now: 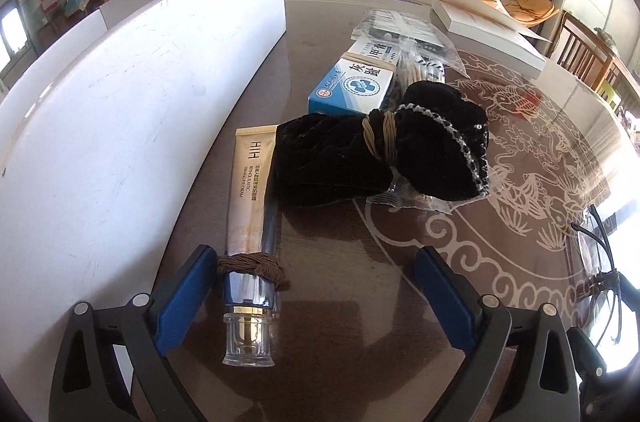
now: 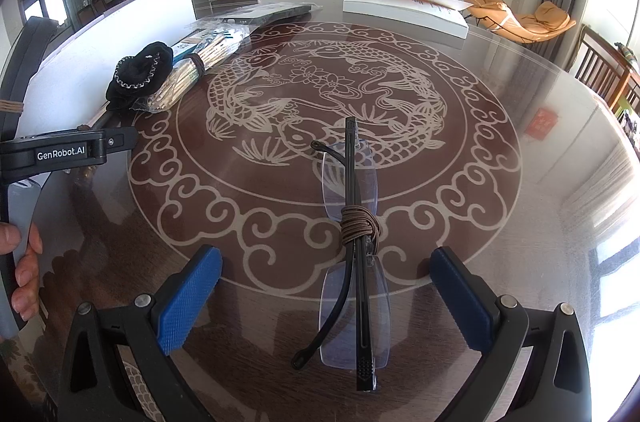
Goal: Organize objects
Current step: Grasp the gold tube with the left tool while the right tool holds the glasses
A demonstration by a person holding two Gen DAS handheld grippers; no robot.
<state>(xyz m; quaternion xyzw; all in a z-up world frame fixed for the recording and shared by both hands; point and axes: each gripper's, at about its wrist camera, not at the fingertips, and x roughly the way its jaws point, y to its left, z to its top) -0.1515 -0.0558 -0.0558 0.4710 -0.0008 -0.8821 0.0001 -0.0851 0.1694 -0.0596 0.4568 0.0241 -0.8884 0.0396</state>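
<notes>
Beside the long white board [image 1: 132,110] that runs along the surface [image 1: 352,286], the cream tube [image 1: 250,222] lies lengthwise, its clear cap nearest the camera. The left gripper [image 1: 316,306] has the tube between its fingers [image 1: 188,298] but does not yet press it: one blue pad sits just beside the capped end and the other stands well apart, so the fingers are released. No earlier view is given to show any closing.

To do this pickup well, I judge the left gripper should shift toward the board until the tube lies midway, then close on the firm silver section under the brown elastic cord [image 1: 256,268], not on the soft body. It should lift straight, since the far end lies against the black velvet scrunchie [image 1: 384,154].

The right gripper [image 2: 328,298] hangs released over the folded glasses [image 2: 354,262], which lie well apart from the board; neither pad touches them.

The tube reads "HIH" and "FIRMING EYE CREAM". The blue and white box [image 1: 352,82] beyond the scrunchie carries large Chinese characters. The left gripper's body, seen from the right wrist, reads "GenRobot.AI".
</notes>
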